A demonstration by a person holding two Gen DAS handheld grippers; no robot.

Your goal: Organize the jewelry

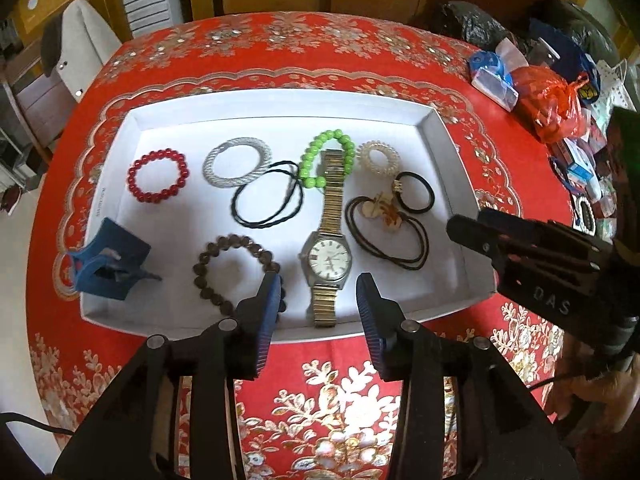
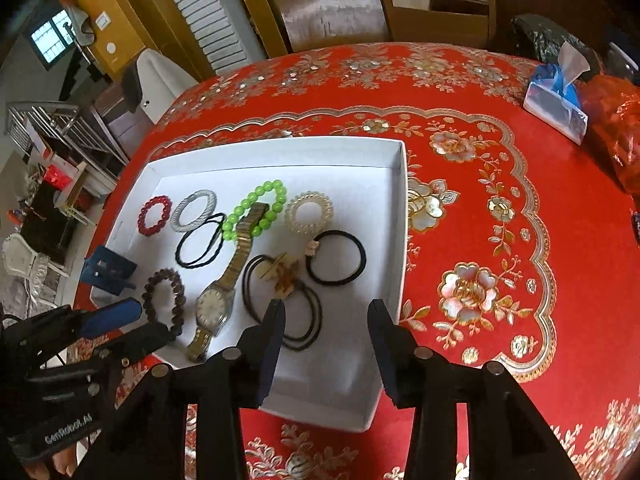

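A white tray (image 1: 280,100) (image 2: 280,152) on the red tablecloth holds the jewelry. In it lie a red bead bracelet (image 1: 132,184), a silver twisted bangle (image 1: 212,172), a green bead bracelet (image 1: 348,148), a gold watch (image 1: 328,258) (image 2: 214,308), a brown bead bracelet (image 1: 204,264), a clear spiral tie (image 1: 362,160) and several dark hair ties. My left gripper (image 1: 318,284) hovers open over the watch's lower band at the tray's near edge, pressing nothing. My right gripper (image 2: 327,308) is open above the tray's near right corner, beside a brown hair tie with an ornament (image 2: 280,276).
A blue clip-like piece (image 1: 108,260) sits on the tray's left rim. A tissue pack (image 2: 556,104), an orange plastic bag (image 1: 548,100) and black bags crowd the table's far right. Wooden chairs (image 2: 436,4) stand behind the table.
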